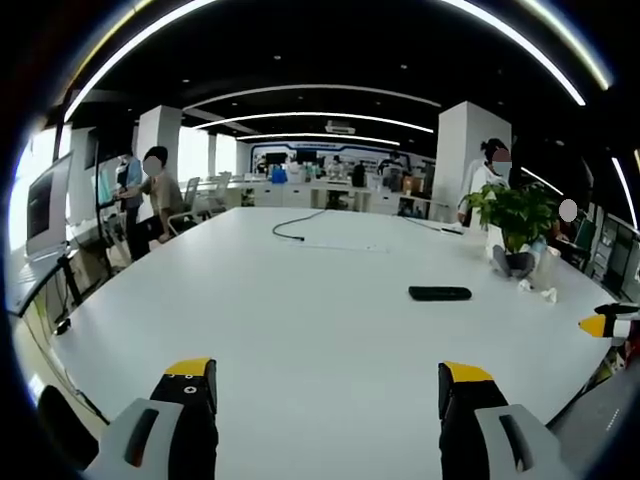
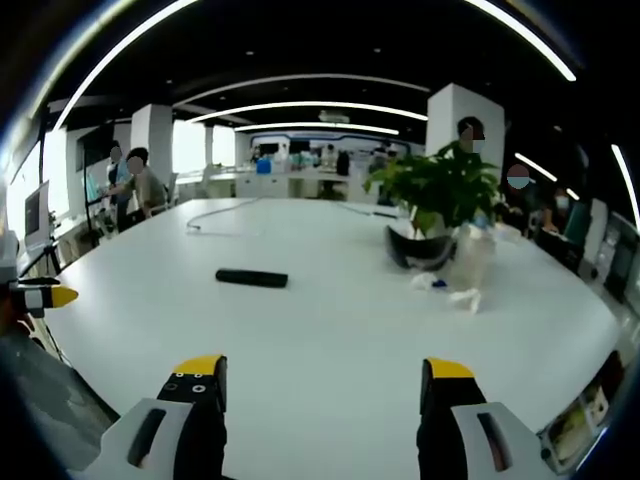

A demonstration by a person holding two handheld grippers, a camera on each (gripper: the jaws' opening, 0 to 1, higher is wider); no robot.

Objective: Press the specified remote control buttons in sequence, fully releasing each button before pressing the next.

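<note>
The remote (image 1: 439, 293) lies flat on the white worktop (image 1: 300, 320), a slim black bar right of centre in the left gripper view; in the right gripper view the remote (image 2: 252, 278) sits left of centre, lengthwise across the frame, nothing touching it; its buttons are too small to make out.

The left gripper (image 1: 328, 385) rises from the bottom of its own view, jaws wide apart with bare worktop between the yellow tips, well short of the remote; the same left gripper (image 2: 45, 296) pokes in at the left edge of the right gripper view, only a yellow tip and a bit of grey body visible. The right gripper (image 2: 325, 378) stands at the bottom of its view, jaws likewise wide and holding nothing, well apart from the remote; its yellow tip (image 1: 603, 324) enters the right edge of the left gripper view.

A plant (image 2: 440, 190) in a dark pot stands right of centre in the right gripper view, with crumpled white paper (image 2: 465, 297) just below it; the plant (image 1: 515, 215) is at the right of the left gripper view, beyond the remote. A cable (image 1: 295, 228) trails across the far worktop; a monitor (image 1: 45, 205) stands at the left edge; people (image 1: 155, 195) sit at upper left, and another stands behind the plant.
</note>
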